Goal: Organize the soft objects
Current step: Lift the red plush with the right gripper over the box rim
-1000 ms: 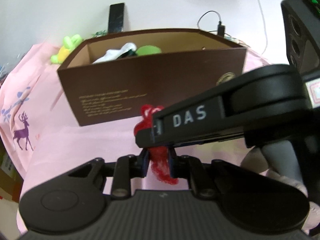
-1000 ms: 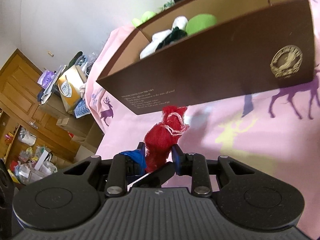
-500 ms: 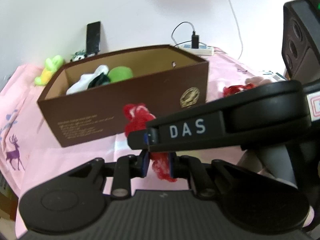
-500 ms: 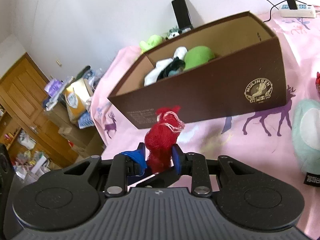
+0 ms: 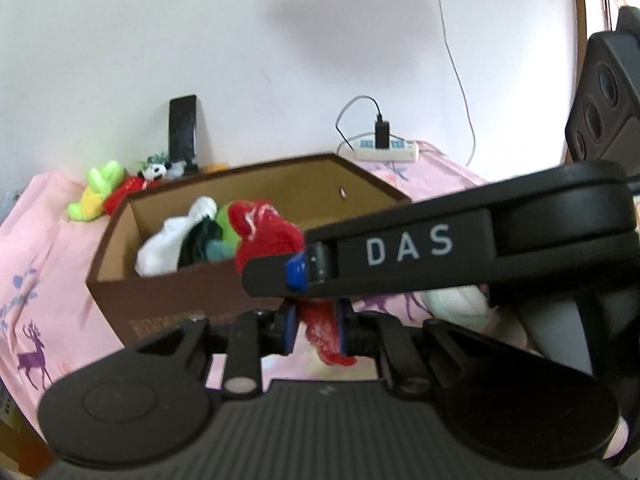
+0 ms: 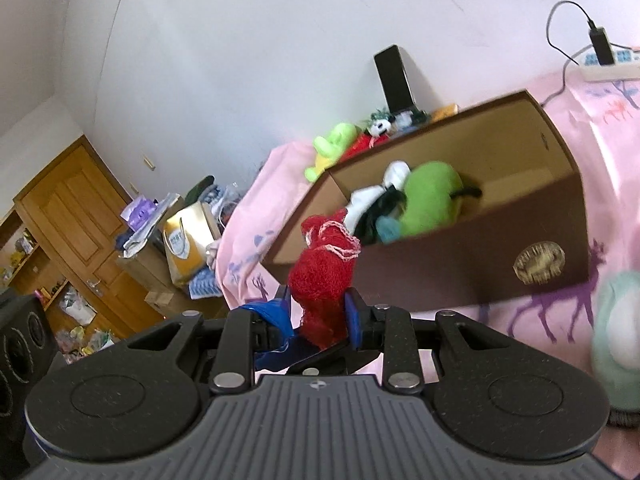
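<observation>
**Both grippers clamp one red knitted piece in front of the brown box**

Above the pink deer-print cloth (image 6: 560,320), just in front of the brown box (image 6: 460,276), a red knitted soft item (image 6: 324,276) hangs in the air, held from two sides. The right gripper (image 6: 320,314) has its blue-padded jaws pressed together on the item's lower part, with the upper bunch and its pale trim standing up above the pads. The left gripper (image 5: 316,322) is likewise clamped on the same red piece (image 5: 268,236), a tuft of which hangs below its pads; in the left wrist view the right gripper's black arm marked DAS crosses in front of it.

The box is open on top and holds a green plush (image 6: 432,196), a white soft toy (image 6: 394,178) and something dark between them. Behind the box lie a yellow-green plush (image 5: 96,192) and a small panda toy (image 5: 158,170), near a black phone (image 5: 183,126) leaning on the wall. A white power strip (image 5: 386,148) with a plugged-in charger sits on the cloth further right. A pale mint plush (image 6: 616,332) lies at the right edge of the right wrist view.
</observation>
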